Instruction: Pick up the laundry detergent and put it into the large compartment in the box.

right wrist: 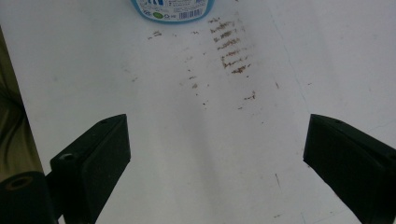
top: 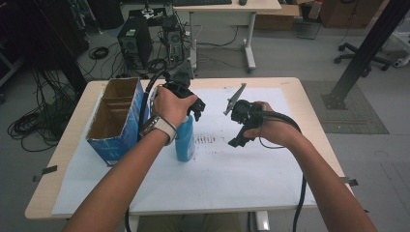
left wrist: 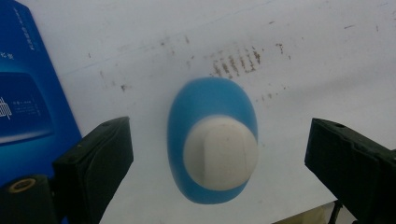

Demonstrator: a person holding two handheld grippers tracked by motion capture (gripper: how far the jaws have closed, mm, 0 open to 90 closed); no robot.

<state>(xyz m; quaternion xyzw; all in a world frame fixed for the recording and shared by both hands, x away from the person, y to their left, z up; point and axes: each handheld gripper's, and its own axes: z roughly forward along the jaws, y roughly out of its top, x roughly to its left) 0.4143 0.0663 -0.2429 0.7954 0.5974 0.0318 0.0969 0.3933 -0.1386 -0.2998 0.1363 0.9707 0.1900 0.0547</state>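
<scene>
A blue bottle (top: 185,142) with a white cap (left wrist: 219,151) stands upright on the white sheet (top: 232,169), just right of a blue cardboard box (top: 116,116). My left gripper (top: 193,107) hangs straight above the bottle. In the left gripper view the left gripper (left wrist: 217,137) is open, one jaw on each side of the cap and well clear of it. My right gripper (top: 238,137) is held over the sheet to the right of the bottle. In the right gripper view the right gripper (right wrist: 215,140) is open over bare sheet, with the bottle's base (right wrist: 173,9) at the top edge.
The box is open-topped with dividers inside. Brown smudges (top: 208,140) mark the sheet between bottle and right gripper. Beyond the table are a computer tower (top: 134,43), floor cables (top: 34,125), a desk (top: 227,7) and a black post (top: 362,53).
</scene>
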